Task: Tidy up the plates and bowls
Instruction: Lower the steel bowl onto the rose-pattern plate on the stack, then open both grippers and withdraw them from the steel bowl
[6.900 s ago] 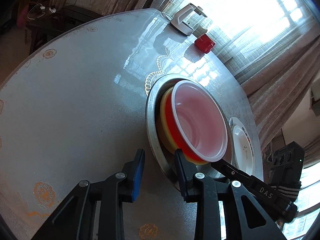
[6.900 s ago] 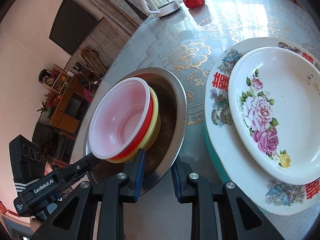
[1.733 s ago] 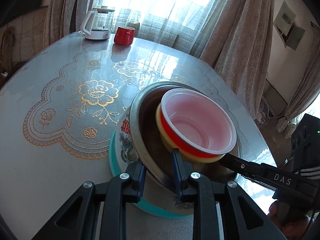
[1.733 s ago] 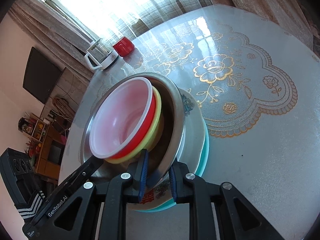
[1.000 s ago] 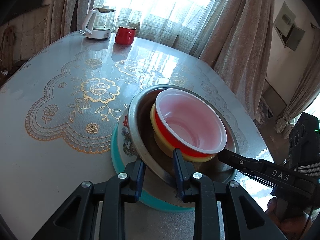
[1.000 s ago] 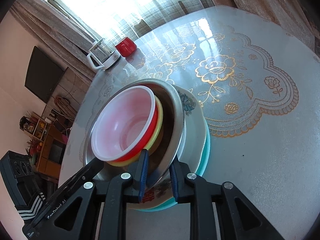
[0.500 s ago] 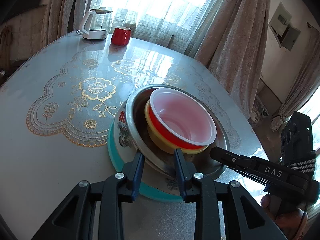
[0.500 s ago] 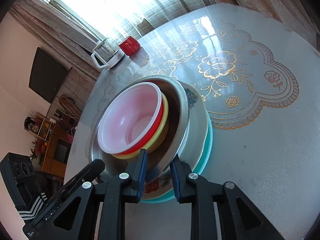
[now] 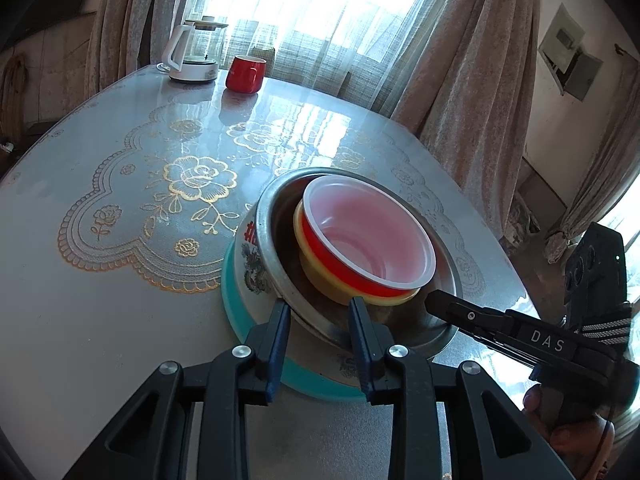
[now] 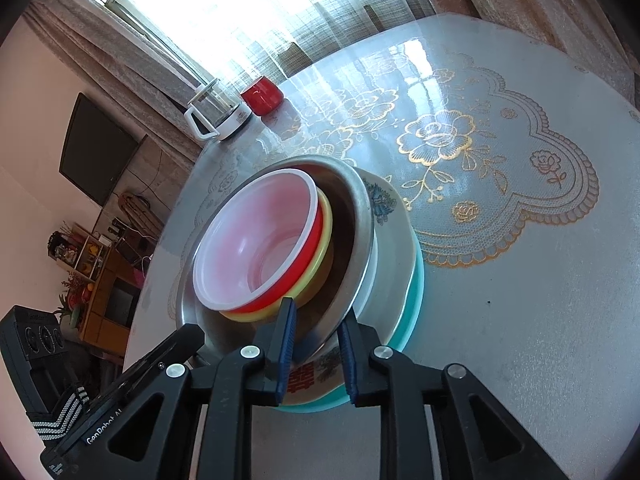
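A steel bowl [image 9: 276,256] [image 10: 358,224] holds a yellow bowl [image 9: 308,268] [image 10: 325,236], a red bowl [image 9: 320,248] and a pale pink bowl [image 9: 372,236] [image 10: 256,240]. It rests on a flowered plate [image 9: 250,260] [image 10: 394,248] and a teal plate [image 9: 236,312] [image 10: 416,292]. My left gripper [image 9: 318,312] is open, its fingers straddling the steel bowl's near rim without touching. My right gripper [image 10: 316,320] is open too, jaws either side of the rim on its side.
The round table [image 9: 100,300] has a glass top over gold lace. A white kettle [image 9: 196,54] [image 10: 218,114] and a red mug [image 9: 244,74] [image 10: 262,94] stand at the far edge by the curtained window. The table edge runs close behind the stack.
The steel bowl with its nested bowls was carried onto the flowered plates and set down. In the last second both grippers opened off its rim and drew back a little.
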The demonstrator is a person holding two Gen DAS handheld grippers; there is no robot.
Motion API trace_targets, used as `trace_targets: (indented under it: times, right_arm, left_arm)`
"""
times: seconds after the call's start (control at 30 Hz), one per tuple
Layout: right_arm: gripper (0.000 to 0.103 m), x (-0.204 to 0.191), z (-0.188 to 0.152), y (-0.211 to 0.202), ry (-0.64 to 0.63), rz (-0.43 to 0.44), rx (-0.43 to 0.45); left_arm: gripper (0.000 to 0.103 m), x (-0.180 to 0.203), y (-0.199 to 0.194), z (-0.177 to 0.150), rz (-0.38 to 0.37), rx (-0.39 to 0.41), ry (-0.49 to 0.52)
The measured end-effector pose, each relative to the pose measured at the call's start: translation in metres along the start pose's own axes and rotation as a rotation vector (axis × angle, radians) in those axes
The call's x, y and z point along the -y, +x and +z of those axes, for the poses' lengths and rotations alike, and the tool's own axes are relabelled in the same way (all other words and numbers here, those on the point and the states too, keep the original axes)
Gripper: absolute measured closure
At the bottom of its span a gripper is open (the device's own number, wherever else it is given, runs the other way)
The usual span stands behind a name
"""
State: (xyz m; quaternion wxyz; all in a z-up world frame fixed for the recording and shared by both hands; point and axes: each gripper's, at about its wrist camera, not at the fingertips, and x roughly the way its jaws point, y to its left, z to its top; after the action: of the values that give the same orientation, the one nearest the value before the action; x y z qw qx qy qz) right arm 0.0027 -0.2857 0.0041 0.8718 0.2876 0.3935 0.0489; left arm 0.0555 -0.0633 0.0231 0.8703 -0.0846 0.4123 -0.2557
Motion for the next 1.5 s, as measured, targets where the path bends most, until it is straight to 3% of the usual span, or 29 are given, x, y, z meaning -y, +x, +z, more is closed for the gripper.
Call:
trace_targets:
  times: [0.33, 0.5, 0.63, 0.77, 0.83, 0.97, 1.03, 1.13, 1.3, 1.5]
  right_arm:
    - [0.078, -0.004, -0.007, -0.008, -0.038, 0.013, 0.028]
    - [0.073, -0.008, -0.019, -0.018, -0.085, 0.015, 0.067]
    - [0.073, -0.01, -0.025, -0.025, -0.117, 0.004, 0.092]
    - [0.073, -0.022, -0.039, -0.034, -0.234, -0.059, 0.152]
    - [0.073, -0.026, -0.051, -0.04, -0.288, -0.103, 0.209]
    - [0.067, -0.026, -0.079, -0.051, -0.345, -0.156, 0.32]
    - [0.063, -0.023, -0.091, -0.054, -0.367, -0.18, 0.347]
    - [0.059, -0.016, -0.104, -0.057, -0.384, -0.22, 0.372]
    - [0.042, -0.006, -0.117, -0.059, -0.361, -0.227, 0.381]
    - [0.036, -0.016, -0.126, -0.057, -0.401, -0.216, 0.36]
  left_arm:
    - [0.07, 0.012, -0.025, -0.017, 0.084, 0.089, 0.116]
    - [0.05, 0.006, -0.028, -0.03, 0.106, 0.096, 0.111]
    - [0.042, 0.004, -0.025, -0.041, 0.153, 0.083, 0.118]
    - [0.033, 0.003, -0.024, -0.053, 0.198, 0.075, 0.111]
    - [0.023, 0.005, -0.026, -0.058, 0.226, 0.089, 0.113]
    - [0.014, 0.006, -0.036, -0.069, 0.27, 0.142, 0.115]
    - [0.006, 0.005, -0.04, -0.073, 0.288, 0.161, 0.109]
    - [0.005, 0.004, -0.044, -0.076, 0.323, 0.175, 0.098]
    - [0.0, 0.003, -0.053, -0.081, 0.371, 0.209, 0.081]
    - [0.0, 0.009, -0.062, -0.087, 0.4, 0.246, 0.089]
